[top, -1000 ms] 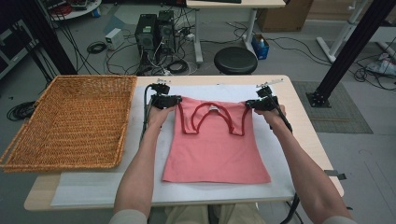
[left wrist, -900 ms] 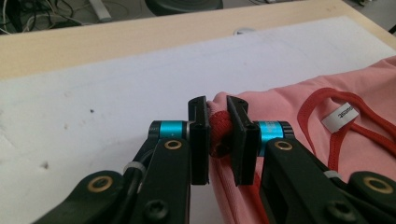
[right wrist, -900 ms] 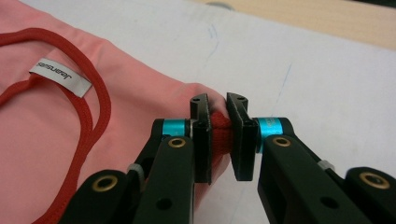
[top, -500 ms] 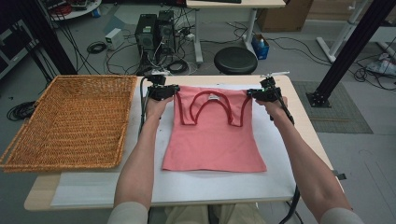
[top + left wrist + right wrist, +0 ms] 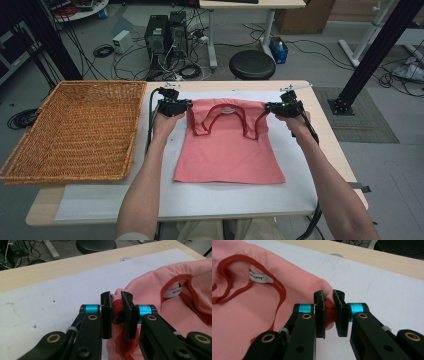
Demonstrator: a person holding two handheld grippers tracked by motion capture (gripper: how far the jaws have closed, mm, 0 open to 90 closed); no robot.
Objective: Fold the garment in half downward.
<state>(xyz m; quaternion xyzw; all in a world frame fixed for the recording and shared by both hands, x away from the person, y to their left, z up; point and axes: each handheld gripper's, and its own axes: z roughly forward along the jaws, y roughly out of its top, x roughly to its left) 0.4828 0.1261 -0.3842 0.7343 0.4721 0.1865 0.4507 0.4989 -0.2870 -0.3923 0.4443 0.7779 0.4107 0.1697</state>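
High view: wooden table point(image 5: 325, 130), white mat point(image 5: 200, 200), perhaps concrete floor point(image 5: 320, 55).

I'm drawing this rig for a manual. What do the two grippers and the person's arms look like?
Both the left gripper and the right gripper are black, each with two flat rectangular jaws, a bright blue metal collar behind each jaw and brass-coloured rivets on the linkage arms. A black cable trails from the left one. The forearms are bare, with no sleeves or gloves in sight.
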